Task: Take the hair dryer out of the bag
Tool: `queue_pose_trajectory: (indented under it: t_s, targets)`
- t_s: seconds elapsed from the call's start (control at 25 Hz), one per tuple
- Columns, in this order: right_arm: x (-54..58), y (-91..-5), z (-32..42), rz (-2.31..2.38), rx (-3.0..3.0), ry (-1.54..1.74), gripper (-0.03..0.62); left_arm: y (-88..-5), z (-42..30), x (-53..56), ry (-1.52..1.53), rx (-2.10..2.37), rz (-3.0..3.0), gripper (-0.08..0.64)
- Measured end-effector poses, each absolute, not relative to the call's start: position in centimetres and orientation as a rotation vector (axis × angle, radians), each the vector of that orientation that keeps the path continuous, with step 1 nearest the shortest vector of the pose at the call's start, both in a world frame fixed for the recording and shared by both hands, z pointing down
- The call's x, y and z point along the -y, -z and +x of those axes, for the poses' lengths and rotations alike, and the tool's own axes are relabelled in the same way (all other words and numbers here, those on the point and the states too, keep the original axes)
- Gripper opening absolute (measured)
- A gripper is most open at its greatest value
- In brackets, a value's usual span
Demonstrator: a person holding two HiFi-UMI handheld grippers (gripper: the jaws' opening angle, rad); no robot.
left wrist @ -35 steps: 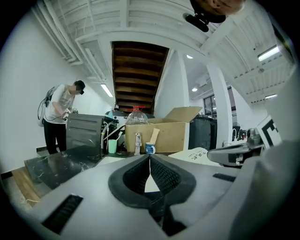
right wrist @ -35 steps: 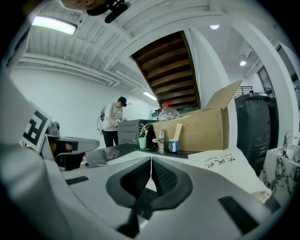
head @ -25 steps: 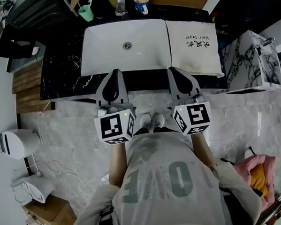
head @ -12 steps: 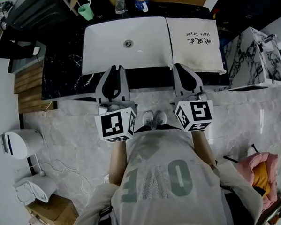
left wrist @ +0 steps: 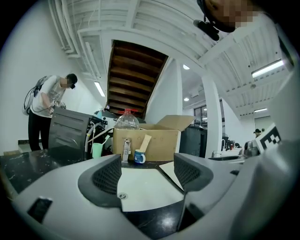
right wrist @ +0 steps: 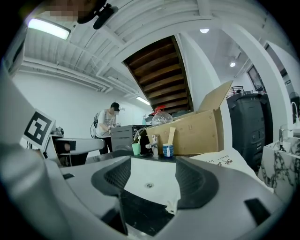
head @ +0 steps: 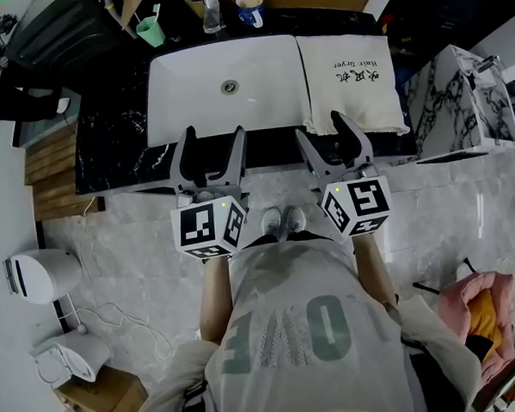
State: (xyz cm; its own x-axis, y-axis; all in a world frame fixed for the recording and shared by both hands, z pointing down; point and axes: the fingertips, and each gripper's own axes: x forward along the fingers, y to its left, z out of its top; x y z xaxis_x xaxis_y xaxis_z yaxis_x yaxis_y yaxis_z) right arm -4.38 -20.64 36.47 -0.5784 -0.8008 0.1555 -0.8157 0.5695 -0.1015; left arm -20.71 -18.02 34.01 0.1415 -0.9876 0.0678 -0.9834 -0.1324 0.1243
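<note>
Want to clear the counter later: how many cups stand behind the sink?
2. A green cup stands behind the sink's left end, and a blue-and-white mug stands right of the faucet, toward the sink's right end. More could be hidden inside the cardboard box behind them.

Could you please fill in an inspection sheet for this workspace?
Surface: black marble counter with a white sink set in it.
Job's things: cream bag marked Hair Dryer lies flat right of the sink; dryer itself not seen.
Clutter: green cup and mug behind the sink.
Grippers: left gripper and right gripper at the counter's near edge, jaws opening, nothing between them.
Cables: white cable on the floor, left.
Surroundings: marble-patterned cabinet at right; cardboard box behind.
</note>
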Motion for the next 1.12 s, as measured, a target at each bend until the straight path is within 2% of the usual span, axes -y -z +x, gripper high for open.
queue_pose_trajectory:
  t_s: [0.24, 0.8, 1.12]
  targets:
    - [20.6, -36.4, -1.0, 1.528, 2.627, -0.215, 0.287, -34.4, -17.0, 19.2, -0.012, 1.872, 2.38, 0.324]
    - [16.4, -37.3, 14.5, 2.049, 2.247, -0.247, 0.287, -34.6, 1.4, 20.9, -0.07, 1.24, 2.751, 0.324]
    - [14.9, -37.5, 18.3, 2.12, 2.122, -0.225, 0.287, -35.1, 5.2, 20.5, -0.114, 1.107, 2.782, 0.324]
